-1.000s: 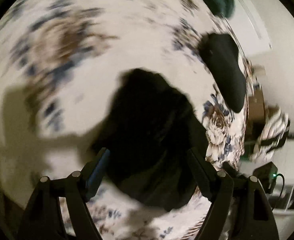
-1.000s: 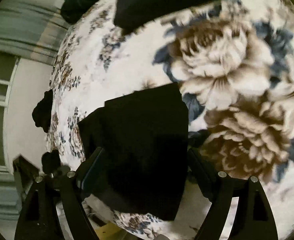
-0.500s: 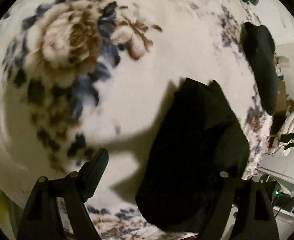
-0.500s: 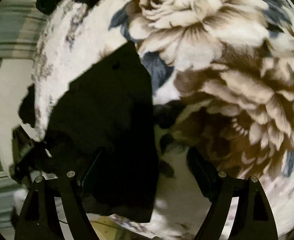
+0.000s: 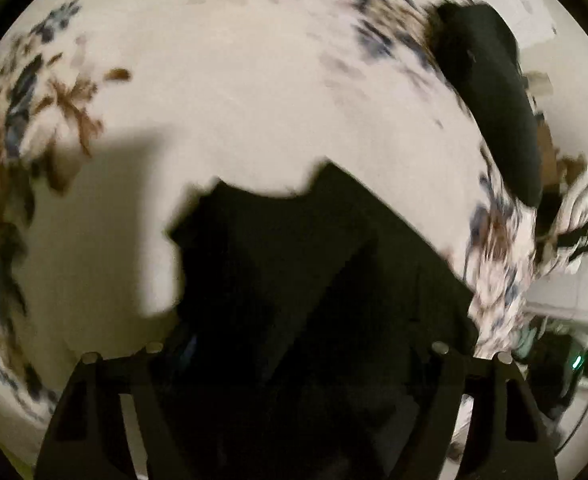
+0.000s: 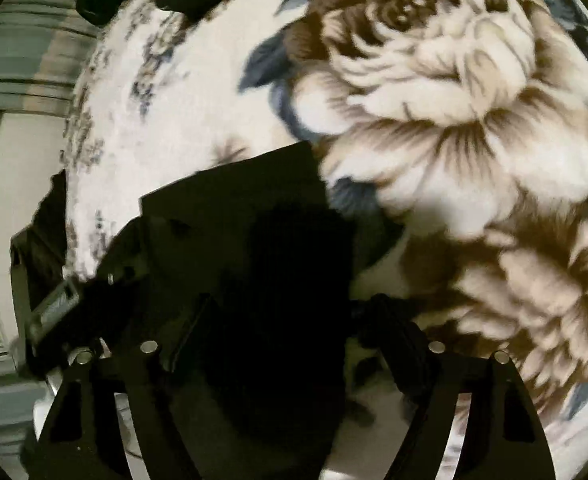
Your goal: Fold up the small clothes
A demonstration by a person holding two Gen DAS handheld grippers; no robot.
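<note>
1. Garment (image 5: 314, 264): black, partly folded, lying on the floral blanket (image 5: 253, 100), near edge.
2. Left gripper (image 5: 294, 344) hangs over it with jaws spread wide; whether cloth is caught, I cannot tell.
3. Right gripper (image 6: 289, 332) likewise stands open above the garment (image 6: 245, 240).
4. Judged mid-fold: next, pinch a free edge and carry it across squarely.
5. A folded dark piece (image 5: 494, 100) lies far right.

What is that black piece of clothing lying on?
The black garment lies on a floral blanket, cream with brown and blue roses. The pattern continues around its edges, but the part directly beneath it is covered.
</note>
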